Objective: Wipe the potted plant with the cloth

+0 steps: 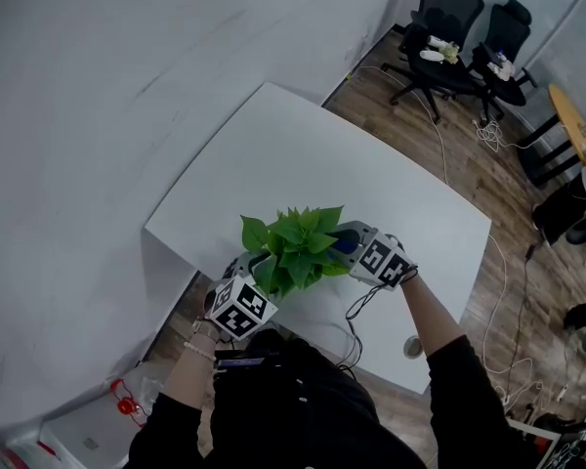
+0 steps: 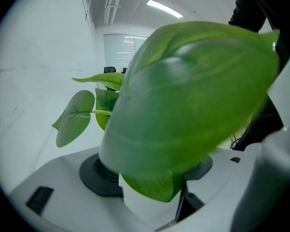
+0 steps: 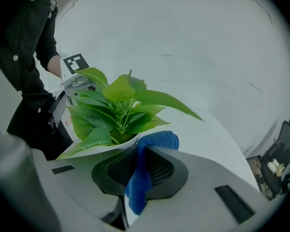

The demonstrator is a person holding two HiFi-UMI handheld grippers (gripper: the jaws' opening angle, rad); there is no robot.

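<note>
The green-leaved plant (image 1: 293, 242) in its white pot (image 2: 140, 204) was positioned near the front edge of the white rectangular table (image 1: 371, 174). The white pot was clamped between the widely spread jaws of the left gripper (image 1: 252, 267). A blue microfibre cloth (image 3: 157, 141) was pinched in the narrowly closed right gripper (image 1: 342, 240) and held just beside the pot rim, below the leaves.

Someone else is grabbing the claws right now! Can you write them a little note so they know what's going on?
Left claw: looks clamped on the white pot, keeping it steady on the table.
Right claw: shut on the blue cloth, held right beside the plant's leaves.
Done: cloth picked up, pot held.
To do: wipe the leaves; can't tell if any are wiped yet.
</note>
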